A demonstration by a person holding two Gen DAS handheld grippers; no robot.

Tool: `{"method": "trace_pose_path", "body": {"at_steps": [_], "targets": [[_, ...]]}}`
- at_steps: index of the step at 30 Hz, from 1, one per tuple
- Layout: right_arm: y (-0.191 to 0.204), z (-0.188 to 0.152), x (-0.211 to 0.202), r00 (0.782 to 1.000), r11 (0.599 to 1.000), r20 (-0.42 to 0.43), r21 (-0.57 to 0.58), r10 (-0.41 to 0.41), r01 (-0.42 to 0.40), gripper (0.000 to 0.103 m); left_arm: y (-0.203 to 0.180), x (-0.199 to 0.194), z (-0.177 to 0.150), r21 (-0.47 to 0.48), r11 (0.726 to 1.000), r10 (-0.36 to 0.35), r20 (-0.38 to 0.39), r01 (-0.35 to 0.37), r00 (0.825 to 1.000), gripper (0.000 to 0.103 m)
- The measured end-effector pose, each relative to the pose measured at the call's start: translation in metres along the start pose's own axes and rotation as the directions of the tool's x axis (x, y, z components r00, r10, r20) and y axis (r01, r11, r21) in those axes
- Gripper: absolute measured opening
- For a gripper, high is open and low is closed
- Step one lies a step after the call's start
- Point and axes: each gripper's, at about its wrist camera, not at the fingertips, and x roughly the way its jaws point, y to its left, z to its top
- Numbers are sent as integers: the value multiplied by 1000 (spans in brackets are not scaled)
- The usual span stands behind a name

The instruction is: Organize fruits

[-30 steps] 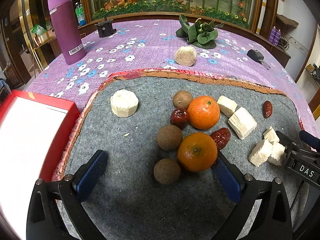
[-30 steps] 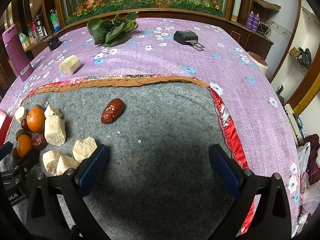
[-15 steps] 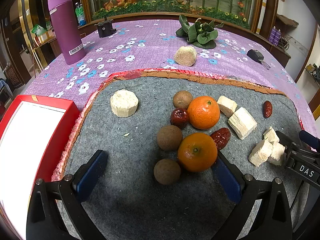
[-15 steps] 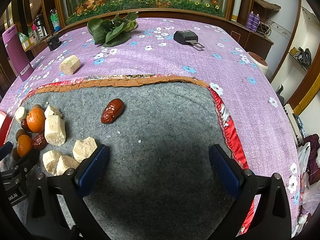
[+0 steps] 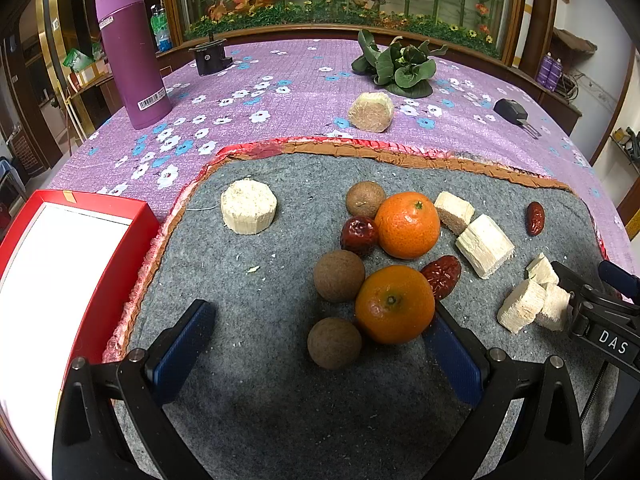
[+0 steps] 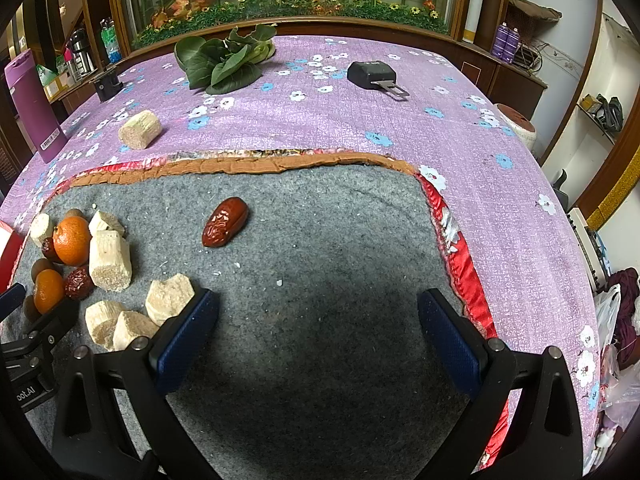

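the left gripper (image 5: 320, 344) is hovering with jaws wide apart; the near mandarin (image 5: 394, 304) is touching its right jaw, so closing may be pushing it away. the right gripper (image 6: 318, 332) is gaping, empty, the jujube (image 6: 225, 222) well ahead.

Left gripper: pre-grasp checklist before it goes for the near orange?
1. Left gripper open: ok, jaws spread wide with nothing between the pads.
2. Near orange lined up: not ok, it sits off to the right, against the right finger, not between the two.
3. Neighbours clear: not ok, two brown fruits and a red date crowd the orange.
4. Right gripper out of the way: ok, open over bare felt, apart from the pile.
5. Red box reachable for a drop: cannot tell, only its near corner shows.
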Motion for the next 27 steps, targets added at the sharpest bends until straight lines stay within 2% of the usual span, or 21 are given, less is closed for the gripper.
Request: {"method": "trace_pose_path", "body": {"at_steps": [11,15,17,19,20,22,23,24,26,27], "targets": [[1,0,-1,1000,1000,-4,14,-11,12,101,1,0,0,1,1000,1,-3,-1,1000,102],[1,1,-3,1000,1000,-24,-12,9,-9,101,9,-1,5,30,999,-38,-38,40,999,102],[-2,-2,-11,999,1000,-43,13,29,-29,101,16,-18,4,19,999,-38,-1,38,999,102],[-8,-8,-28,998,995,-5,67,68,-67,101,21,-45,5,37,999,6,88,-9,996,102],[-11,-11,-41,995,991,32,87,95,-98,101,24,-65,6,47,997,53,155,-61,987,102],[-12,-14,-64,991,989,93,99,101,-110,101,30,-91,8,39,993,103,233,-116,967,102],[-11,-17,-79,986,989,133,93,104,-117,101,34,-110,8,21,989,138,283,-150,949,102],[-9,-19,-95,979,989,172,80,110,-125,101,37,-119,8,12,986,154,307,-165,939,102],[-5,-22,-119,966,989,228,55,120,-136,101,41,-148,4,-11,978,198,386,-210,901,102],[-2,-24,-131,960,989,251,43,127,-142,101,44,-155,3,-16,975,208,405,-220,890,102]]}}
